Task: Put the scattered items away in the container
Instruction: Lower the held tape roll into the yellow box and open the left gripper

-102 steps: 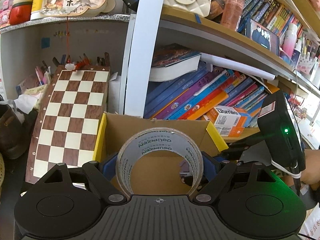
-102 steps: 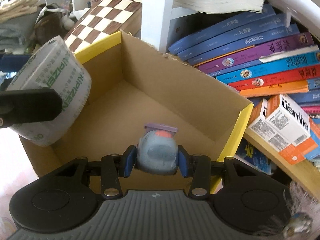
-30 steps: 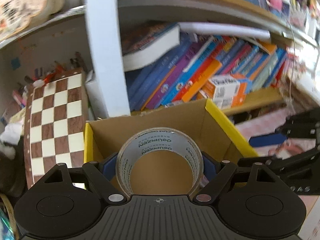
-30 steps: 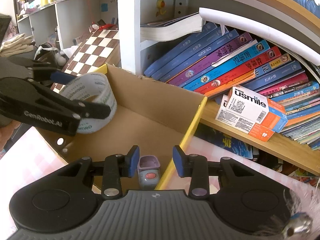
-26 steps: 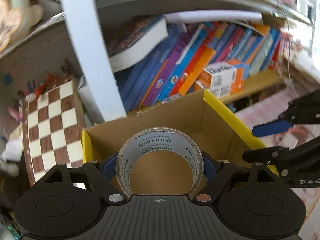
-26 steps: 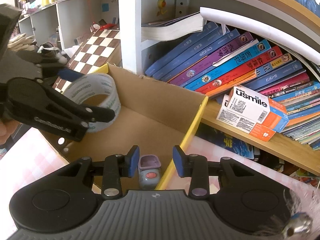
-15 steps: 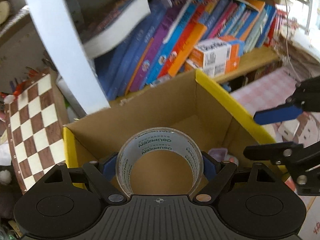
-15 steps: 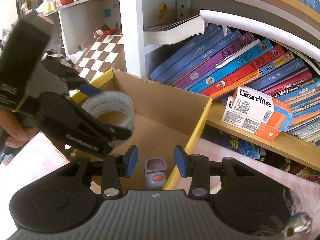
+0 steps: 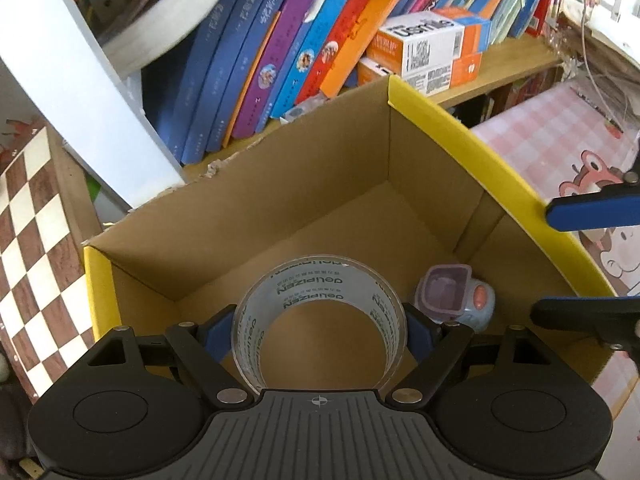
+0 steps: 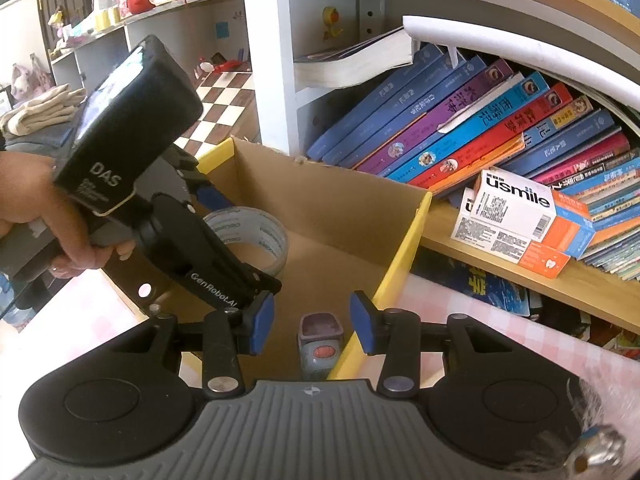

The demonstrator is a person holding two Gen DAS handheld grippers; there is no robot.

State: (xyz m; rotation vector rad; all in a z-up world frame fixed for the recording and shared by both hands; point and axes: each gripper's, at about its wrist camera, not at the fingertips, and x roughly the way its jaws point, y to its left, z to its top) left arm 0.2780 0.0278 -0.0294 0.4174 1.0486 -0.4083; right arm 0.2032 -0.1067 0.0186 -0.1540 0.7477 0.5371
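My left gripper [image 9: 320,326] is shut on a roll of clear tape [image 9: 320,280] and holds it inside the open cardboard box [image 9: 460,136], low over its floor. The tape also shows in the right wrist view [image 10: 256,228], with the left gripper [image 10: 192,248] reaching into the box [image 10: 404,236]. A small grey and purple toy [image 9: 460,300] lies on the box floor at the right corner; it shows in the right wrist view [image 10: 322,344] too. My right gripper [image 10: 312,322] is open and empty above the box's near yellow edge.
A shelf of leaning books [image 10: 460,136] stands right behind the box. A white and orange usmile carton [image 10: 520,216] lies on the wooden shelf to the right. A chessboard [image 9: 24,240] leans at the left. A pink checked cloth [image 9: 560,132] covers the table at the right.
My left gripper has tilted down and carried the tape deeper into the box. My right gripper let go of the toy, opened and drew back to the box edge.
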